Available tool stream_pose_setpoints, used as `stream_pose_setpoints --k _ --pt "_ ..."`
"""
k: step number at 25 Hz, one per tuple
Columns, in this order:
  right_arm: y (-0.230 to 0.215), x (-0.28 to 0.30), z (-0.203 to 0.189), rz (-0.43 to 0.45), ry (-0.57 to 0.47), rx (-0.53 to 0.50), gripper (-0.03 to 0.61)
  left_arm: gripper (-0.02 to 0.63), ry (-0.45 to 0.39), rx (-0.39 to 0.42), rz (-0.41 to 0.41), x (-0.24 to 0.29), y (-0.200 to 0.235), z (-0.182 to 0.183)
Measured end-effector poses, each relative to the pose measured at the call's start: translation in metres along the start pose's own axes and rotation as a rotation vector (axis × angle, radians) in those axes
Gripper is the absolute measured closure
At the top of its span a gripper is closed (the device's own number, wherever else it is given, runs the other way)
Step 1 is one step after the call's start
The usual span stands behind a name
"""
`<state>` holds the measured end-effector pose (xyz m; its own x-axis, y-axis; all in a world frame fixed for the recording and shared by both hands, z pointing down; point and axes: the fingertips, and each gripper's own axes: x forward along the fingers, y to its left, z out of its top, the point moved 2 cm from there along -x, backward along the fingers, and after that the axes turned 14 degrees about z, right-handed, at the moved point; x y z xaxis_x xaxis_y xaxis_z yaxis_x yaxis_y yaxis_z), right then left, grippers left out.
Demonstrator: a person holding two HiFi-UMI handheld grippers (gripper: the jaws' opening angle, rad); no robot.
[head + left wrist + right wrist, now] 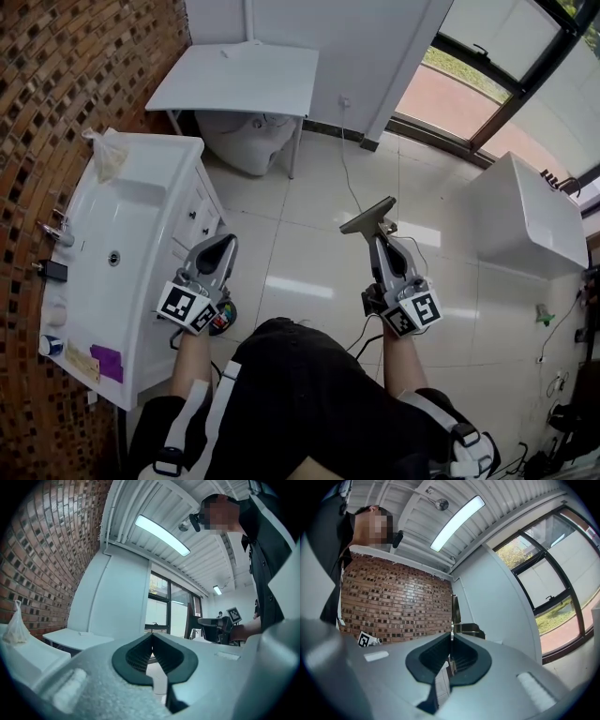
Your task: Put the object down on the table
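Note:
My right gripper (382, 244) is shut on the handle of a grey squeegee (369, 217), whose flat blade points away from me above the tiled floor. In the right gripper view, the squeegee (455, 615) rises as a thin upright strip from between the closed jaws of the right gripper (451, 641). The left gripper (222, 247) hangs beside the washbasin cabinet, shut with nothing in it. Its dark pads meet in the left gripper view (152, 638). The white table (240, 79) stands far ahead against the wall, well beyond both grippers.
A white washbasin cabinet (118, 251) runs along the brick wall at left, carrying a tap, a plastic bag (110, 153) and small items. A white ceramic fixture (247, 140) sits under the table. Another white basin (538, 221) stands at right by the windows. A cable crosses the floor.

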<state>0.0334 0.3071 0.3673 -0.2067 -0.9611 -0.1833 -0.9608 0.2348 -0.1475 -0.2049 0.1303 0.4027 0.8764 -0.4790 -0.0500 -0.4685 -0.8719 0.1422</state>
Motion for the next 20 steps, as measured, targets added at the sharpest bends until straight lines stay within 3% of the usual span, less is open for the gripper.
stream_pose_setpoints --k 8,15,20 --pt "-0.021 -0.002 -0.003 0.042 0.007 -0.008 0.572 0.614 -0.006 -0.006 0.022 0.021 -0.015 0.004" --pt "-0.047 -0.028 -0.003 0.051 0.019 0.013 0.572 0.614 0.037 0.001 0.023 0.046 -0.05 -0.015" --pt "-0.066 -0.047 -0.012 0.033 0.033 0.036 0.572 0.614 0.078 -0.012 -0.03 0.063 -0.091 -0.036"
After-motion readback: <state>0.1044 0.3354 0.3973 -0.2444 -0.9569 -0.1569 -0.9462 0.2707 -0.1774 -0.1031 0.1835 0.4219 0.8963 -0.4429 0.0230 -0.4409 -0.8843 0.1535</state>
